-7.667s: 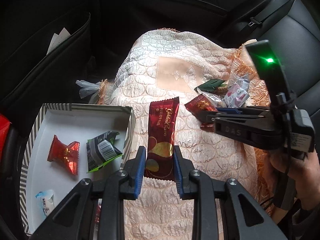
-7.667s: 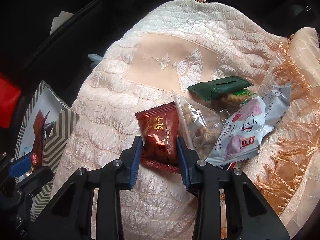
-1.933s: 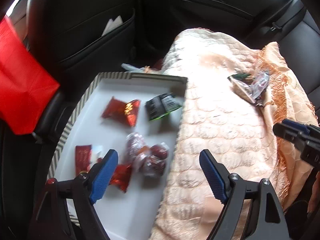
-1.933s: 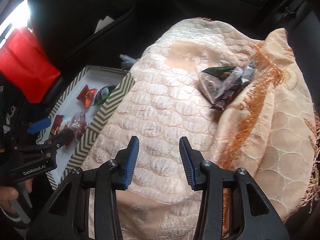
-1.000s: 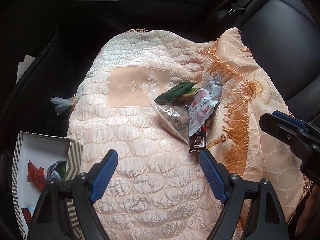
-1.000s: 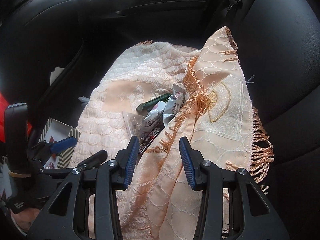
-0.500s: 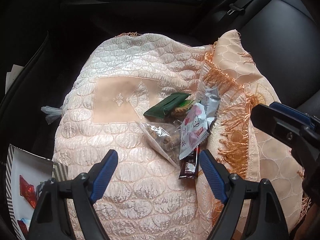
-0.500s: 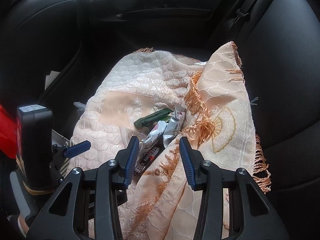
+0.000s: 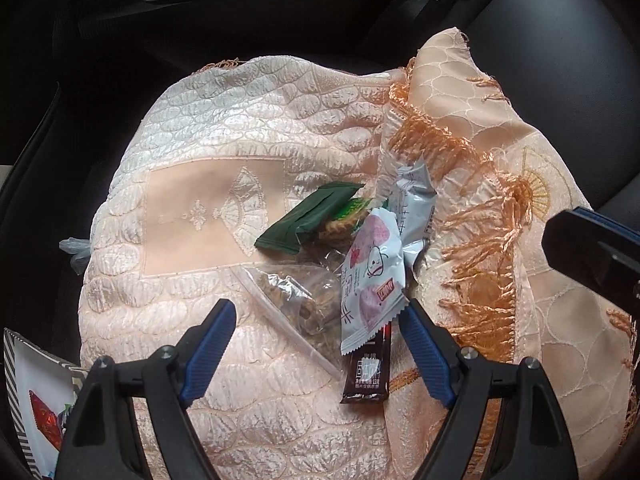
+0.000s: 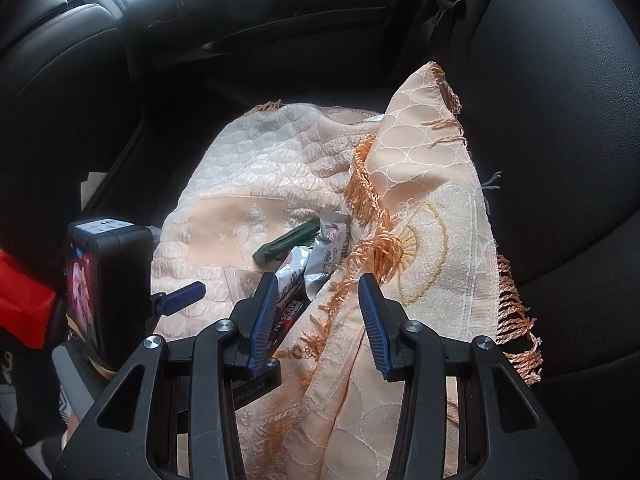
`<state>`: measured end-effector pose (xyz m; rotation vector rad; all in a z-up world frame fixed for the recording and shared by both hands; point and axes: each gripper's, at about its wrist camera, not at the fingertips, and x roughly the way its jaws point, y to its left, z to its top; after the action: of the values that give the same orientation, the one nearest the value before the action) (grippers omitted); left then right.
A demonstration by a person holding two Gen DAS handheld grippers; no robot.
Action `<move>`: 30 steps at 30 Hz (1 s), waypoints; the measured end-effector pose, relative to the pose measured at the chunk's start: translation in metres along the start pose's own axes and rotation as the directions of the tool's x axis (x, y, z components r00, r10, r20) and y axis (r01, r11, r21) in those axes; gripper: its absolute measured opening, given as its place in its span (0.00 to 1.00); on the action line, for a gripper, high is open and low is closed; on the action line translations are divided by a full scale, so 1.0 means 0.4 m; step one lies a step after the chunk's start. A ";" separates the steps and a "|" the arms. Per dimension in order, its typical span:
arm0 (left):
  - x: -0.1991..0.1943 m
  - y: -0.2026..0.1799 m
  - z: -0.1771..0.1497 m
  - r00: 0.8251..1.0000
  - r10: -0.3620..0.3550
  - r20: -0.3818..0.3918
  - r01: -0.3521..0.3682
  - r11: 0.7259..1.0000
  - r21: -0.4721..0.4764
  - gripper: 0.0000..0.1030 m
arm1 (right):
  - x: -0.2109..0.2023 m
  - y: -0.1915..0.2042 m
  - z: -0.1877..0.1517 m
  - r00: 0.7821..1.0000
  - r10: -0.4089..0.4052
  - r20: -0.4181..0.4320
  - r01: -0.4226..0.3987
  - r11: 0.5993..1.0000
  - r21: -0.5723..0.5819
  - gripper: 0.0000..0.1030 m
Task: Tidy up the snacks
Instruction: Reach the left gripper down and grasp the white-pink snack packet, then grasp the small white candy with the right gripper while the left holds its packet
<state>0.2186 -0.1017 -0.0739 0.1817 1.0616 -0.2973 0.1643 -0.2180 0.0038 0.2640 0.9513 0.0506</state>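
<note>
Left claw (image 9: pixel 316 352) open above snack pile (image 9: pixel 352 256) on quilted cloth (image 9: pixel 224 128).

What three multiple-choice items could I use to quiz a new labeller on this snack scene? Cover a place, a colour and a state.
1. Where does the dark brown coffee stick packet lie?
A. inside the striped box
B. on the quilted peach cloth, partly under the white-and-pink wrapped snack
C. on the black car seat

2. What colour is the flat folded packet at the far edge of the pile?
A. dark green
B. yellow
C. blue

3. What state is the left gripper in?
A. shut on the clear bag
B. shut on nothing
C. open, holding nothing

Answers:
1 B: its lower end pokes out from under the white-and-pink wrapper, on the cloth.
2 A: its wrapper reads dark green in both views.
3 C: its blue fingers stand wide apart, with the clear plastic bag of brown pieces lying on the cloth beyond them.
</note>
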 end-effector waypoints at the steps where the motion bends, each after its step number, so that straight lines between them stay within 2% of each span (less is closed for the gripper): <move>1: 0.002 -0.001 0.002 1.000 -0.007 0.001 0.007 1.000 0.003 0.83 | 0.000 0.001 0.000 1.000 -0.002 0.000 0.002 1.000 -0.002 0.40; 7: 0.021 0.001 0.020 0.999 -0.049 0.003 0.049 0.999 -0.016 0.83 | 0.005 -0.004 -0.002 1.000 -0.001 -0.007 0.002 1.000 0.007 0.40; 9: 0.025 0.003 0.026 0.998 -0.066 0.010 0.066 0.997 -0.026 0.78 | 0.004 -0.009 -0.001 1.000 0.001 -0.002 -0.001 1.000 0.016 0.40; 11: 0.032 0.002 0.030 0.997 -0.075 0.003 0.075 0.997 -0.026 0.53 | 0.004 -0.014 -0.001 1.000 0.007 0.001 -0.007 1.000 0.025 0.40; 12: 0.038 0.001 0.031 0.997 -0.078 -0.006 0.078 0.997 -0.023 0.45 | 0.005 -0.015 -0.002 1.000 0.007 0.001 -0.007 1.000 0.027 0.40; 13: 0.041 -0.001 0.031 0.997 -0.080 -0.009 0.080 0.997 -0.017 0.31 | 0.005 -0.016 -0.002 1.000 0.006 0.000 -0.006 1.000 0.028 0.40; 14: 0.042 -0.003 0.030 0.998 -0.070 -0.005 0.069 0.998 -0.011 0.22 | 0.006 -0.017 -0.002 1.000 0.006 0.001 -0.006 1.000 0.030 0.40; 17: 0.041 0.004 0.025 0.997 -0.078 0.004 0.078 0.997 -0.023 0.21 | 0.012 -0.020 0.000 1.000 0.006 -0.002 -0.006 0.999 0.037 0.40; 23: -0.005 0.041 0.014 0.996 -0.085 0.040 0.088 0.994 -0.066 0.20 | 0.060 -0.009 0.026 0.996 0.050 -0.074 -0.046 0.997 0.058 0.40; 30: -0.042 0.103 -0.008 0.993 -0.107 0.042 0.111 0.987 -0.117 0.20 | 0.181 0.026 0.085 0.986 -0.016 -0.168 0.018 1.000 0.012 0.42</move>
<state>0.2217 -0.0593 -0.0606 0.0112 1.0522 -0.3339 0.2350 -0.2033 -0.0327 0.2674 1.1220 0.0511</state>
